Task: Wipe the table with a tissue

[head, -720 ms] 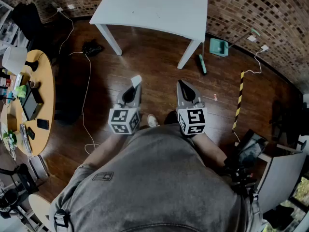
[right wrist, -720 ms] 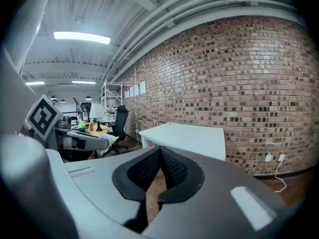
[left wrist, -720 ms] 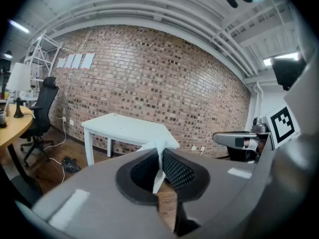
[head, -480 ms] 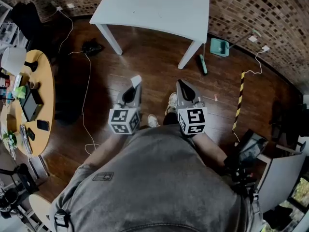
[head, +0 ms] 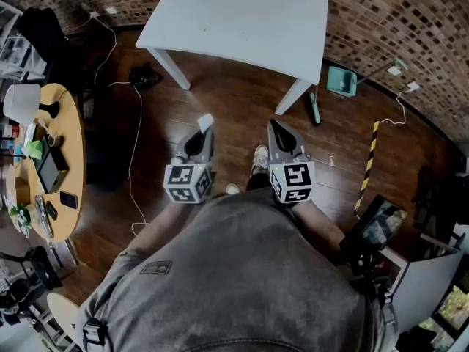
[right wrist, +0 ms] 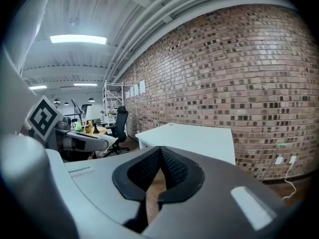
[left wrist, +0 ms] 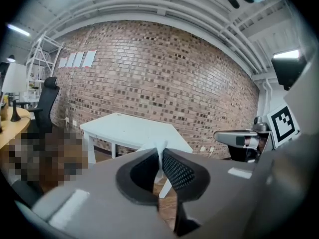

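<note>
White tissue, one piece, small and flat, sticks up from the tips of the left gripper, jaws clamped on it. In the left gripper view it shows as a thin white strip pinched between the two black ribbed pads, its top peaking just above them. Right gripper is closed on itself with the pads meeting at the tip and nothing between them. Two grippers total, each with one marker cube at the back, both held side by side over the dark wooden floor, apart from each other. The tissue is off the table, short of its near edge. One white rectangular table, top bare where visible, two legs showing in the head view, far edge near the brick wall. One teal dustpan lies on the floor beside the table's right leg; its contents are too small to tell. One teal brush lies just beside the dustpan. One round wooden table at the left carries a white lamp, a tablet, a phone and small clutter. One black office chair stands past it. One yellow-black striped strip lies on the floor at the right. One shoe shows between the grippers.
</note>
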`<state>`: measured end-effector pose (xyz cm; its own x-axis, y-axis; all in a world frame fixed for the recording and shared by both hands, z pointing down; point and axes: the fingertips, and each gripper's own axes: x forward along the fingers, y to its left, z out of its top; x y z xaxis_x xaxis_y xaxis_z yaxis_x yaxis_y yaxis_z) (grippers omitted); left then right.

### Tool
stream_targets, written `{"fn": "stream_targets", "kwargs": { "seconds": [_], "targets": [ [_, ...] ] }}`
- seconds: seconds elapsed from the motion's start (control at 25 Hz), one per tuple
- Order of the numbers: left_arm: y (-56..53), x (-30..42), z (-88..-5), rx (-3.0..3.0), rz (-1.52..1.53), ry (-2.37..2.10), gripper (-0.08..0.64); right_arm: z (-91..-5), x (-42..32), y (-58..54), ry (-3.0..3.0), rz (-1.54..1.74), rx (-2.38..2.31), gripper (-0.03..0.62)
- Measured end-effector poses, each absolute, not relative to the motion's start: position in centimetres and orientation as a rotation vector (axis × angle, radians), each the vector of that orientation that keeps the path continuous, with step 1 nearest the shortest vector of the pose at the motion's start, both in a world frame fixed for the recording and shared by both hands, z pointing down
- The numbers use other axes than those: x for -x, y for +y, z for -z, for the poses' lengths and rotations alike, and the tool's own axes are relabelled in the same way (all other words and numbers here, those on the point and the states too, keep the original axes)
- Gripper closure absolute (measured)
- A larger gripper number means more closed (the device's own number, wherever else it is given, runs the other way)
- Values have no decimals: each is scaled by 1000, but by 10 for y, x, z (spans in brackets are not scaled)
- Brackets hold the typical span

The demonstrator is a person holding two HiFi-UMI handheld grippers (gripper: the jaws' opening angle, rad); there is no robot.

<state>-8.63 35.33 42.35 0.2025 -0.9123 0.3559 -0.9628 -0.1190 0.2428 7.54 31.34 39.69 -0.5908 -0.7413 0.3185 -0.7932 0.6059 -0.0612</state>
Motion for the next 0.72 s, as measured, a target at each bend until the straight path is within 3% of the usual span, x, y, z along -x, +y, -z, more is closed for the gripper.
{"fn": "stream_targets", "kwargs": {
  "seconds": [0.72],
  "targets": [
    [219,68,-419,-1969,-249,-1849,537,-405,-100,177,-2632,-370,-1140,578]
  ]
}}
